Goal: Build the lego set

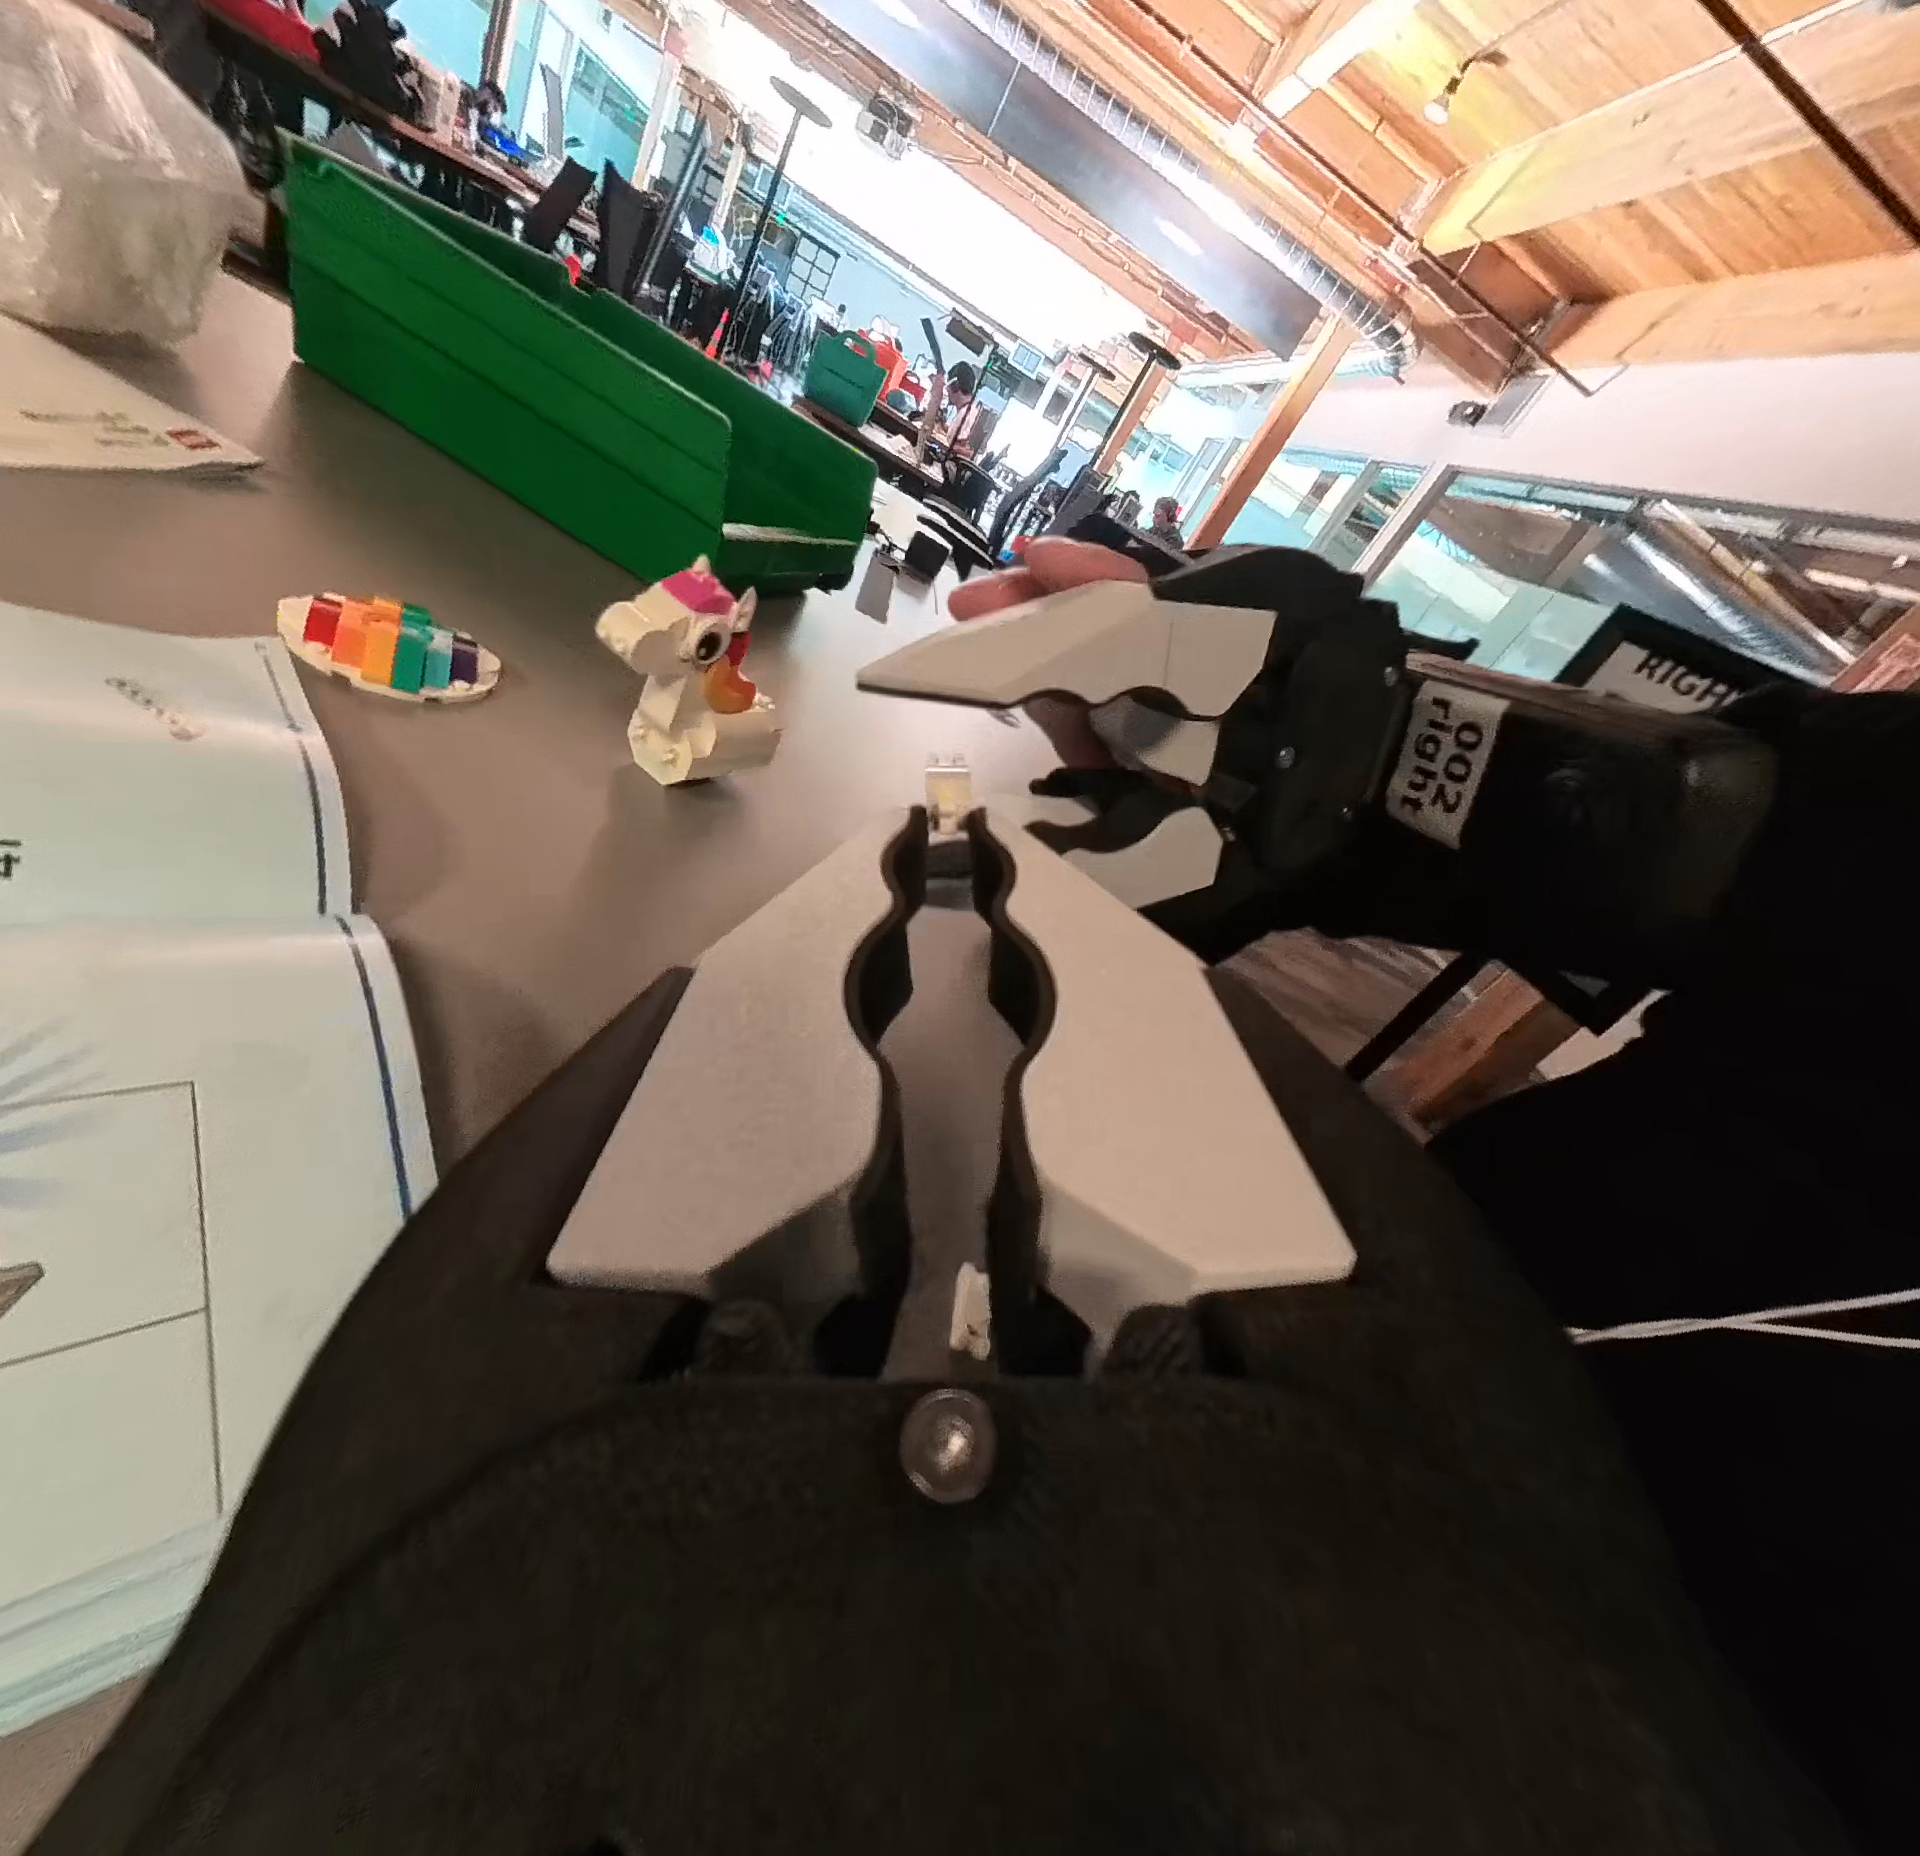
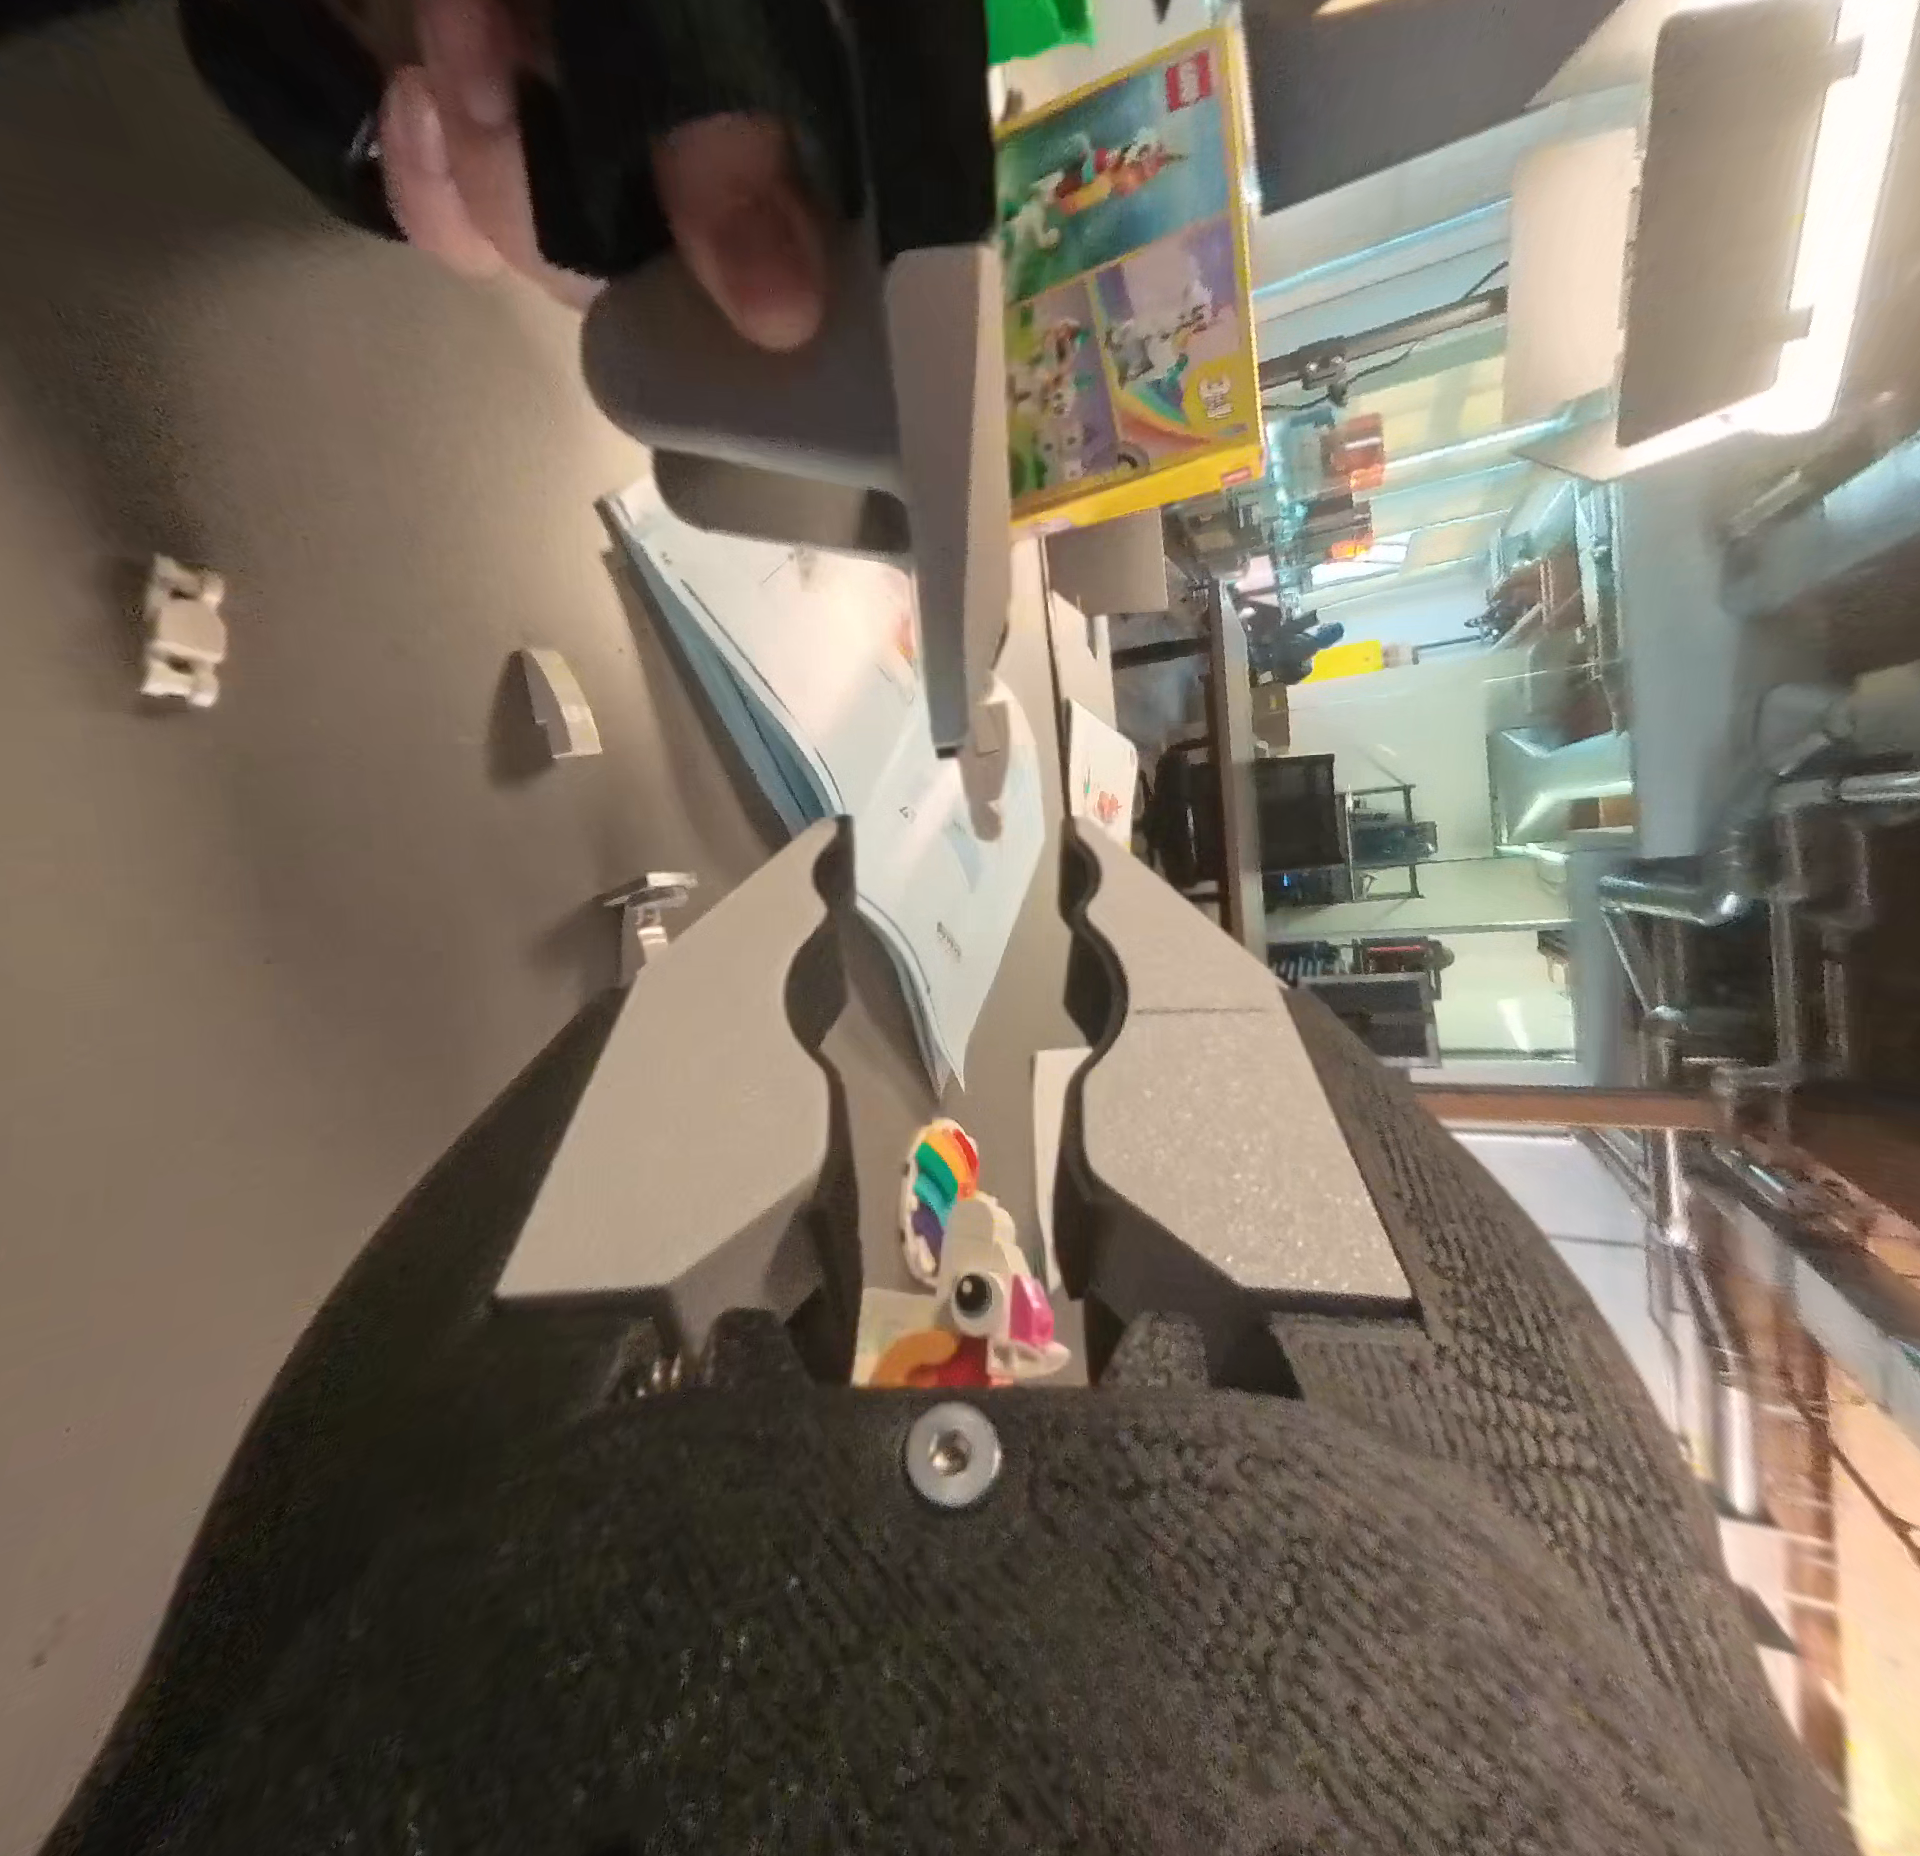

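Two grippers met over the grey table (image 1: pixel 499 850) at mid-frame.
Left gripper (image 1: pixel 948 817) was clamped on a small white brick (image 1: pixel 948 790); right gripper (image 2: pixel 958 835) stood with its jaws apart, holding nothing. Left of centre sat the white unicorn figure (image 1: pixel 694 692), and beyond it the rainbow plate (image 1: pixel 390 649).

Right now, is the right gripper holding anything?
No: in the right wrist view the right gripper has its fingers spread wide with only the booklet and table showing between them.
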`<state>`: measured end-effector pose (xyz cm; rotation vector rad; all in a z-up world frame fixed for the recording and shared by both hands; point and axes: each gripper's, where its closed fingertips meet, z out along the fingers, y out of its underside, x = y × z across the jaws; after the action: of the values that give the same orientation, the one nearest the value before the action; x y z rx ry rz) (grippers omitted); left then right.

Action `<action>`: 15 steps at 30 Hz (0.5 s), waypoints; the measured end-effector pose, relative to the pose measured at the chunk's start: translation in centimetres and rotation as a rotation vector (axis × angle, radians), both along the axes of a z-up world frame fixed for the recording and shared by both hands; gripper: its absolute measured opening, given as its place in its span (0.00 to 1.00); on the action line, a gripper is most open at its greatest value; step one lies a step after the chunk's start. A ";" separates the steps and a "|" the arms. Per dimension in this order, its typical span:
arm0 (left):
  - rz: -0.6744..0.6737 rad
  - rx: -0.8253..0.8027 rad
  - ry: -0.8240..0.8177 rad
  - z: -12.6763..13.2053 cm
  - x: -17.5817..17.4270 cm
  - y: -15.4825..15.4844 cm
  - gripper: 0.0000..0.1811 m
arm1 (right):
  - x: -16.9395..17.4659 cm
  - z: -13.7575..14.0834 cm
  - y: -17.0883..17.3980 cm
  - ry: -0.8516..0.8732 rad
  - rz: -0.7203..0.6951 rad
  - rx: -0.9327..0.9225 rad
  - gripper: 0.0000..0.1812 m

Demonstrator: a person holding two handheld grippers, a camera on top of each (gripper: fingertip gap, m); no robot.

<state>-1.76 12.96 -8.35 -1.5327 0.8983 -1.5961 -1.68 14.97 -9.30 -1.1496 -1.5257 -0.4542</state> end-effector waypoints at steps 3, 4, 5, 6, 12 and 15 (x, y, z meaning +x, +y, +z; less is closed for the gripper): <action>-0.007 -0.022 0.019 -0.6 0.1 0.2 0.04 | -0.6 0.0 0.0 0.033 0.042 0.021 0.13; -0.010 -0.020 0.025 -0.7 0.1 0.2 0.04 | -0.8 -0.1 0.0 0.032 0.050 0.029 0.11; -0.009 -0.022 0.025 -0.8 0.1 0.2 0.04 | -0.9 -0.2 0.1 0.030 0.057 0.041 0.06; -0.002 -0.026 0.025 -0.8 0.0 0.3 0.04 | -0.9 -0.2 0.3 0.032 0.063 0.055 0.03; 0.070 0.025 0.051 -0.8 -0.9 1.7 0.10 | -1.3 -0.3 1.3 0.129 0.107 0.059 0.03; 0.067 -0.006 0.009 -0.3 -1.6 2.2 0.12 | -1.4 -0.4 1.6 0.156 0.134 0.100 0.03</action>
<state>-3.39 15.20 -8.70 -1.5596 0.8392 -1.5461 -3.12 16.58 -9.69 -0.9757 -1.4183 -0.3381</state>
